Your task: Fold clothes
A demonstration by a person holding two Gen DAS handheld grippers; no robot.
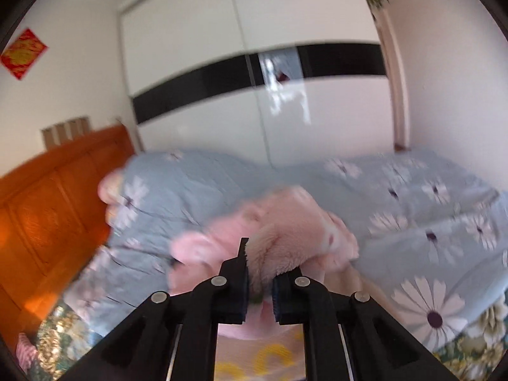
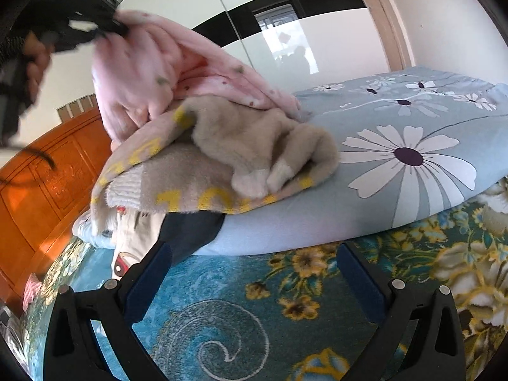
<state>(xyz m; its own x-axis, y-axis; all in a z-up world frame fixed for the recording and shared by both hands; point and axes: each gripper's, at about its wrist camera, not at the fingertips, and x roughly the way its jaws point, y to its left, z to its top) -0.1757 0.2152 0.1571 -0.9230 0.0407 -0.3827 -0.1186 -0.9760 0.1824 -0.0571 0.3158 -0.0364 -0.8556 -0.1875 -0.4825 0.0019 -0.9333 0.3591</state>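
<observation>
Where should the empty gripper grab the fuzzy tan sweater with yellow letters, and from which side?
Probably the ribbed cream cuff or hem at the near left edge of the fuzzy tan sweater with yellow letters. It sticks out over the pile's edge, so the open right gripper could slide in from the front, low. The left gripper is already shut on the pink fleece garment.

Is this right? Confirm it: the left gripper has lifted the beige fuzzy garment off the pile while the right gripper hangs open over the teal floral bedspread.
One detail is wrong. The left gripper is shut on the pink fleece garment, not the beige fuzzy garment, which lies on the pile, as the right wrist view shows. The right gripper is open over the teal floral bedspread.
</observation>
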